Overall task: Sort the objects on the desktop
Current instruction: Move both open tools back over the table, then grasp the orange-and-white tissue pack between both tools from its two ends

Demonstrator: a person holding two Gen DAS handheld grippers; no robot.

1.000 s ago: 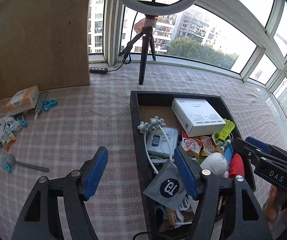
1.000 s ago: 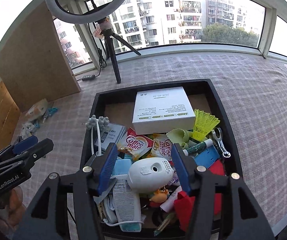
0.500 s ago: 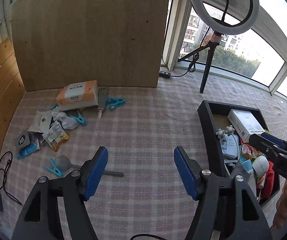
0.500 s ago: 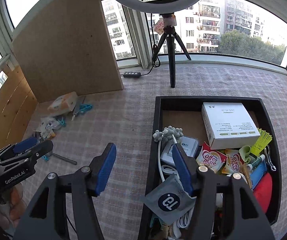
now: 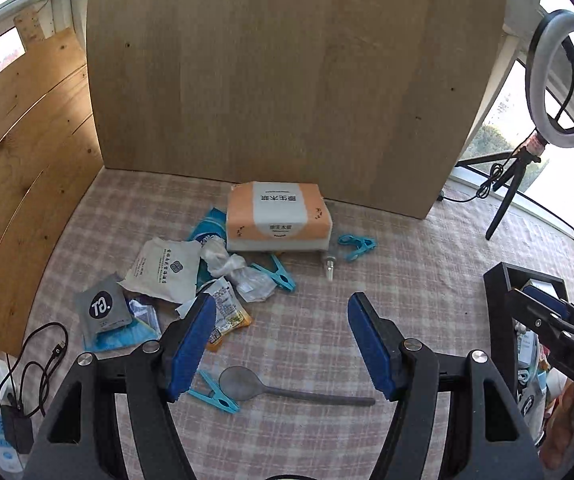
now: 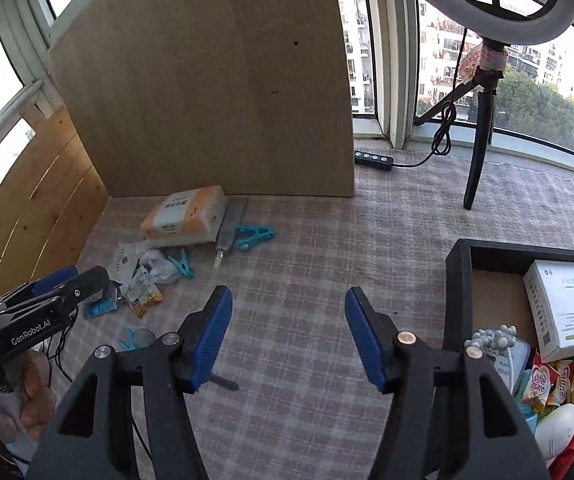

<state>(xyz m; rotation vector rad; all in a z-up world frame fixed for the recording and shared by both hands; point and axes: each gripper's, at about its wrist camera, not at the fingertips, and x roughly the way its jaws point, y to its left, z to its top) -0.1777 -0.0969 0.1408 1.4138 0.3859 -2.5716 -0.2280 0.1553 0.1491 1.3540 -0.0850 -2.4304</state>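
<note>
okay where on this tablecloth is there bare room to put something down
Bare cloth runs between the tissue pack and the black tray, ahead of the right gripper, back to the tripod. Crowded: the packets, clips and spoon in front of the wooden board, and the tray itself.

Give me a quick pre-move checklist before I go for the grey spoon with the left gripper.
1. Left gripper open and empty: ok, nothing between the blue pads.
2. Right gripper open and empty: ok, only checked cloth shows in the gap.
3. Grey spoon in view and lying flat: ok, it lies below the left gripper's pads, handle pointing right.
4. Spoon clear of neighbours: not ok, a blue clothespin lies against the bowl.
5. Black tray has room: cannot tell, its near end is piled up and mostly out of frame.
6. Loose black cable out of the path: ok, it lies at the far left.
</note>
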